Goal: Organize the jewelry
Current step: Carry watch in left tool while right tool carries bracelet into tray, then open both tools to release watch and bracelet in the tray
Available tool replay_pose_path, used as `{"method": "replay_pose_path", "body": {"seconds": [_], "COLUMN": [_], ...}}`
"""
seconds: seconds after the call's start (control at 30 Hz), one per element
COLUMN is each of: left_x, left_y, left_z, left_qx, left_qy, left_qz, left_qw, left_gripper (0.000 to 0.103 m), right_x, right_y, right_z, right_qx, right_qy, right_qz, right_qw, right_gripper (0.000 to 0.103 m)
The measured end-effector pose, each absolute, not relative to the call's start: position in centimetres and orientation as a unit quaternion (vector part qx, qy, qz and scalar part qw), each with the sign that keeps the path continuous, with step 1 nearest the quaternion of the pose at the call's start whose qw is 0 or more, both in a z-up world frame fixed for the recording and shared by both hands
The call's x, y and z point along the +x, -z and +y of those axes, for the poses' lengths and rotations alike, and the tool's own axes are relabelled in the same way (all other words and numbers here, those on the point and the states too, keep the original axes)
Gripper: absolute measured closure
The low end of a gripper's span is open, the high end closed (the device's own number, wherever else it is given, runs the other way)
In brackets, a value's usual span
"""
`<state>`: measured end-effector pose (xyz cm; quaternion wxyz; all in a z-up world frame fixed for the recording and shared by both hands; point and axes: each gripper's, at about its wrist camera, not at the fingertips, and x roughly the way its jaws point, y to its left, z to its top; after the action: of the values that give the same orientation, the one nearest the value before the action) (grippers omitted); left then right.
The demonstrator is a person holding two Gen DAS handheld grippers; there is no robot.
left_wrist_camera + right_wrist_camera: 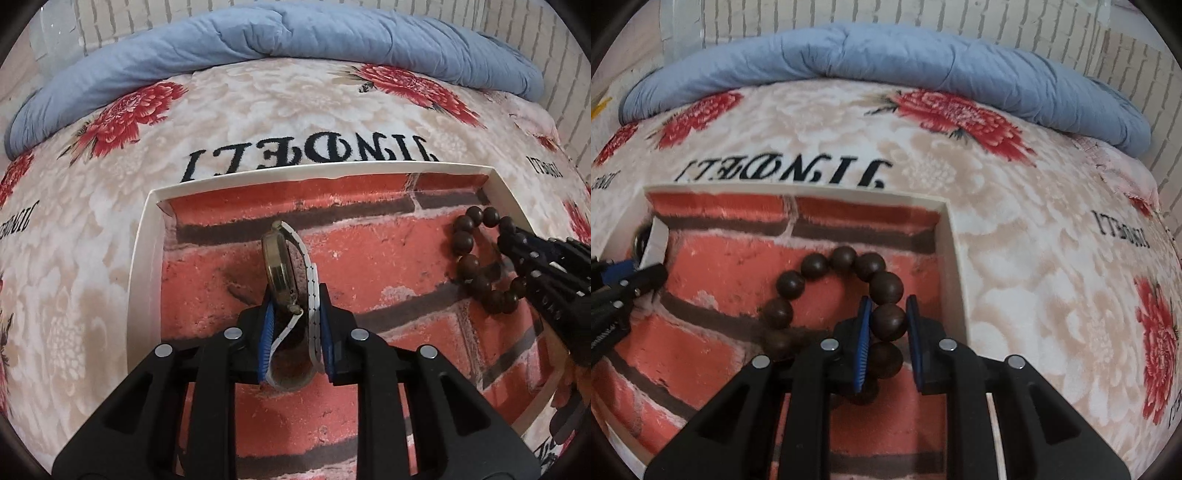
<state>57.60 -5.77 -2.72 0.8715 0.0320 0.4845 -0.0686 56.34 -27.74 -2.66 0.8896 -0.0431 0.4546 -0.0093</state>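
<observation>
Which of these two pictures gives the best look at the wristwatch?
The left wrist view: the wristwatch sits centred, gripped between the left gripper fingers above the brick-patterned tray. The right wrist view shows at most a metallic glimpse at its left edge.

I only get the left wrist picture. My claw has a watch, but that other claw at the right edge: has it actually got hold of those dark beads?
Observer: Yes. In the right wrist view the right claw has its blue pads closed on one bead of the bead bracelet.
Operator: Is the bracelet jammed against the side?
Observer: No. A strip of brick-print floor shows between the beads and the right wall of the tray.
Operator: Is the loop whole?
Observer: I cannot tell. Its near part is hidden under the claw.
</observation>
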Motion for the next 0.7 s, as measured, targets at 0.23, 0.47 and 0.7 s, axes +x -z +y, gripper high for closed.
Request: {"method": "replay_pose_path", "body": {"seconds": [0.23,0.47,0.7], "left_x": [57.6,57.5,56.6], "left_y": [3.0,3.0,1.8], "left_z": [-5.7,-5.7,-5.3], "left_qx": [0.035,0.038,0.046], "left_qy": [0.064,0.062,0.033], "left_qz": [0.486,0.485,0.463], "left_qw": [0.871,0.871,0.885], "left_gripper": [0.074,0.069,0.037], "right_x": [56.6,56.5,55.2], "right_y": [3.2,3.2,1.9], "right_z": [-27.8,-27.7,-27.6], "right_qx": [-0.037,-0.035,-0.030], "right_qy": [0.001,-0.007,-0.013], "right_qz": [0.464,0.461,0.442], "right_qw": [0.885,0.886,0.896], "right_gripper": [0.083,0.081,0.060]}}
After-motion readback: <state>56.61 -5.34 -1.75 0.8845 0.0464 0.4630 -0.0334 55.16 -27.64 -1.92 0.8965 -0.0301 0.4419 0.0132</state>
